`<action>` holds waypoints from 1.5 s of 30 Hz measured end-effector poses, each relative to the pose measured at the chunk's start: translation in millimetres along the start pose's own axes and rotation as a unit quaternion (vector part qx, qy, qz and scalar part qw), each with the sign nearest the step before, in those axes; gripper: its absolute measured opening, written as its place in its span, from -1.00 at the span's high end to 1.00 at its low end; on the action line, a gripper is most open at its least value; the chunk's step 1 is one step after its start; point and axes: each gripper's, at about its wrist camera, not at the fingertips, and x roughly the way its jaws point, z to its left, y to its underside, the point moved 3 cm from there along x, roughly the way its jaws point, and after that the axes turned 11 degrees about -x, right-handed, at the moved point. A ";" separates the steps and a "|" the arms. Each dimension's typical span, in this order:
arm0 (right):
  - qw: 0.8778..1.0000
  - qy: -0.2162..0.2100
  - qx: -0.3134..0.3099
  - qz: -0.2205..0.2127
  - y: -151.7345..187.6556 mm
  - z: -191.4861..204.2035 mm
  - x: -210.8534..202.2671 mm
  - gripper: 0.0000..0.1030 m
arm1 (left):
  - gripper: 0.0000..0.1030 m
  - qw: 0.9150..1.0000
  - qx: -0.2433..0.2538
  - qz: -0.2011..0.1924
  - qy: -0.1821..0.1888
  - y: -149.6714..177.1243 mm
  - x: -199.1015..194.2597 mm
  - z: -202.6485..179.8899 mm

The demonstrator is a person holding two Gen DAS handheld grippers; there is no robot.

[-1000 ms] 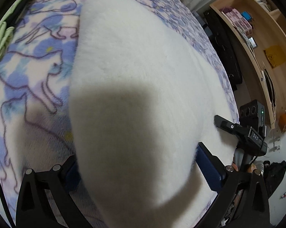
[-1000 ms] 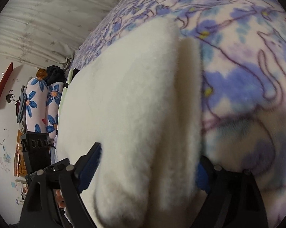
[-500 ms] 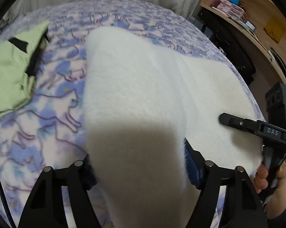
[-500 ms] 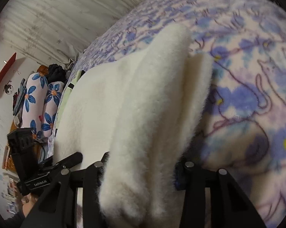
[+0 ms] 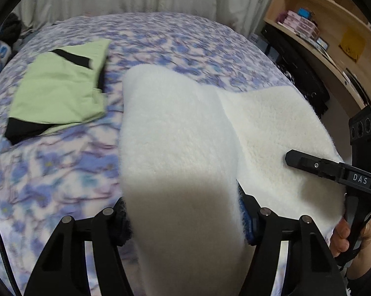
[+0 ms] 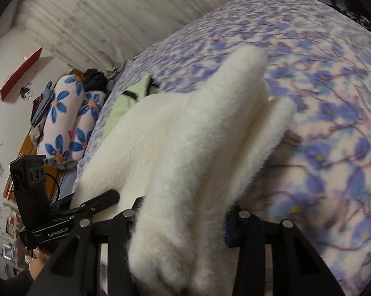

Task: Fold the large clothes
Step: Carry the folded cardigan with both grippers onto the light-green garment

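Both grippers angled down over the bed (image 5: 62,172). Left gripper (image 5: 185,212): jaws closing, pads pressed into a thick bunch of the white fleece (image 5: 180,135). Right gripper (image 6: 183,212): clamped on another fold of the fleece (image 6: 197,135). The fleece hangs stretched between the two, far end draped on the blanket. Right hand (image 5: 345,234) visible at the lower right edge in the left view, wrapped around its handle. Green shirt (image 5: 59,93) lies folded, well apart to the left.
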 end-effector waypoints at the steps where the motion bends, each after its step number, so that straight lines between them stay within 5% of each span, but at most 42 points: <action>1: 1.000 -0.004 -0.006 0.000 -2.6 10.0 3.2 0.19 | -0.26 1.000 -0.007 -0.006 -0.002 -2.9 -10.9 12.4; 8: 0.998 -0.044 -0.052 -0.016 -48.6 94.1 39.5 0.19 | -0.26 0.998 -0.025 -0.060 -0.024 -42.5 -72.3 81.1; 15: 0.993 -0.077 -0.076 -0.046 -133.3 149.3 101.1 0.20 | -0.26 0.991 -0.015 -0.124 -0.053 -129.6 -105.7 150.5; 23: 0.993 -0.088 -0.057 -0.057 -221.5 137.0 231.0 0.19 | -0.26 0.988 -0.002 -0.137 -0.076 -251.0 -39.0 243.6; 27: 0.998 -0.060 0.002 0.023 -224.9 98.6 327.3 0.12 | -0.31 0.993 -0.047 -0.067 -0.090 -274.7 46.2 311.9; 28: 0.998 -0.039 0.012 0.055 -217.2 87.3 351.1 -0.03 | -0.49 0.992 -0.067 -0.056 -0.089 -271.9 60.5 323.6; 30: 0.997 -0.047 0.015 0.059 -208.7 77.3 362.5 -0.39 | -0.74 0.992 -0.079 -0.067 -0.068 -266.7 73.1 341.8; 36: 0.997 -0.024 -0.040 0.062 -200.9 84.9 336.4 -0.44 | -0.82 0.991 -0.090 -0.077 -0.062 -257.9 64.9 349.6; 40: 0.994 0.032 -0.096 0.029 -203.3 97.4 298.0 -0.44 | -0.58 0.984 -0.046 -0.115 -0.126 -254.4 34.7 330.1; 42: 0.990 0.062 -0.125 -0.006 -206.1 107.2 277.3 -0.44 | -0.20 0.978 -0.030 -0.144 -0.147 -250.9 14.2 313.0; 44: 0.984 0.086 -0.153 -0.041 -205.8 121.7 262.7 -0.44 | 0.49 0.973 -0.019 -0.163 -0.163 -251.9 0.0 301.1; 45: 0.981 0.098 -0.163 -0.048 -205.2 126.8 260.6 -0.43 | 0.67 0.973 -0.017 -0.163 -0.163 -252.6 -1.6 297.4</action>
